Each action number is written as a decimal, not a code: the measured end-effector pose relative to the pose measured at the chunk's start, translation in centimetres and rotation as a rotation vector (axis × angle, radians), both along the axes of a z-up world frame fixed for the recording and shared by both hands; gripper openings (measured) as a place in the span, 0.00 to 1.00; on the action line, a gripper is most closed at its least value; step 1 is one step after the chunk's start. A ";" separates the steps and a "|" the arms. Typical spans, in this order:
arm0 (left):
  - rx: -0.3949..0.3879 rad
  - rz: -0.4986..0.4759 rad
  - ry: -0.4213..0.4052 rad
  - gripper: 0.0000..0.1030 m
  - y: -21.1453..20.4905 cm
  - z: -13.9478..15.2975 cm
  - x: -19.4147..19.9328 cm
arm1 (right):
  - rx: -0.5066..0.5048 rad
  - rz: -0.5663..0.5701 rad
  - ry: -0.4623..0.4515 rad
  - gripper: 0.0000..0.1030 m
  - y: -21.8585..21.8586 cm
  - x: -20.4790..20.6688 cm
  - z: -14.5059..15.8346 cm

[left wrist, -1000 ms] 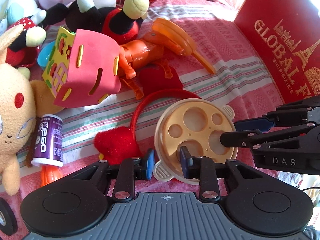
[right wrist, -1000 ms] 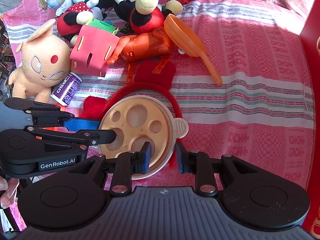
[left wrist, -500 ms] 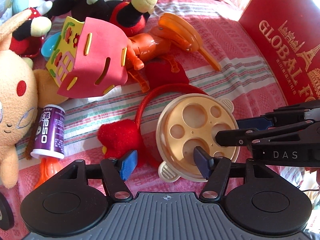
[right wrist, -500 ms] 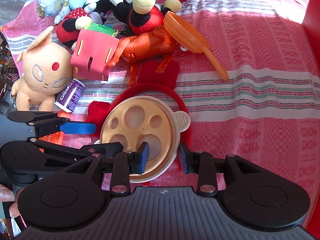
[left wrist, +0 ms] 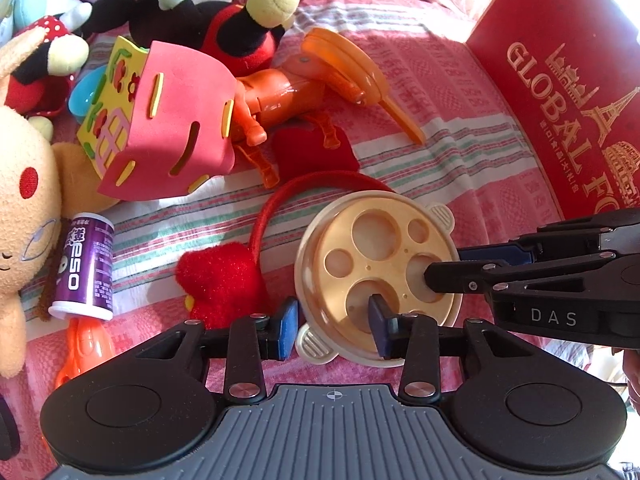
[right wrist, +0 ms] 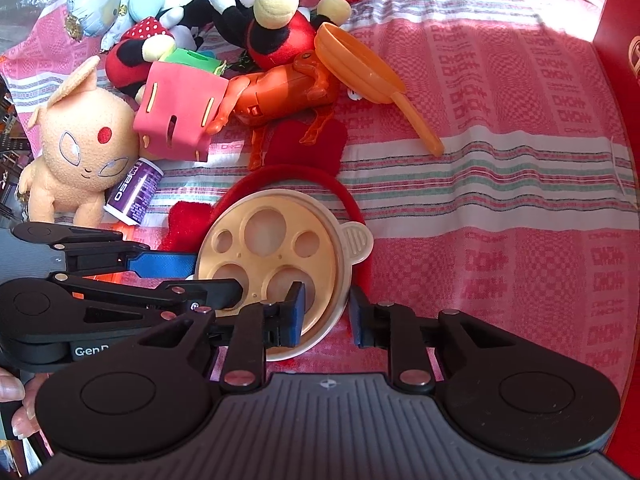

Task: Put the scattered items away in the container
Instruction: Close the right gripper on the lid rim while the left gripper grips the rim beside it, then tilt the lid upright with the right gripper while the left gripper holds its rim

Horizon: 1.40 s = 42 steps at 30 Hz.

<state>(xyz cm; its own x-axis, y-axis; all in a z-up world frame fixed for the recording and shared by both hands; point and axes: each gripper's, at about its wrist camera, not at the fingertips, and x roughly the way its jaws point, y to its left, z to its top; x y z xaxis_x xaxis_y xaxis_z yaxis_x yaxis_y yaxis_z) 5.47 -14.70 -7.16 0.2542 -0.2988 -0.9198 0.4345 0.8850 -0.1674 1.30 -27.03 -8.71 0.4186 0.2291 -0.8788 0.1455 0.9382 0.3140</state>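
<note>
The left gripper (left wrist: 334, 330) had just been closing, its fingers astride the near rim of the cream pot with the perforated tan tray (left wrist: 378, 264), and the right gripper (right wrist: 326, 316) likewise clamped the pot's rim at its own side. The pot sat on the pink striped bedspread (right wrist: 500, 184) over a red headband (left wrist: 320, 180). Only the left view showed the red box (left wrist: 568, 92) at two o'clock; only the right showed a person's fingertips (right wrist: 12, 390) at eight o'clock.

The round tray (left wrist: 376, 256) between the gripper fingers looks like smooth matt plastic, cream and tan. Under it, the bedcover (right wrist: 500, 208) is a woven cloth with a rough checked texture. Ahead of the fingers, the headband (left wrist: 224, 280) is fuzzy red plush, and the scoop (right wrist: 360, 68) is glossy, half-clear orange plastic. The pink house (left wrist: 172, 120) looks like matt foam.
</note>
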 end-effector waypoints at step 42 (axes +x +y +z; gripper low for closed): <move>-0.046 -0.046 0.000 0.49 2.5 -0.9 -0.2 | 0.129 0.037 -0.036 0.59 -0.9 -0.1 0.0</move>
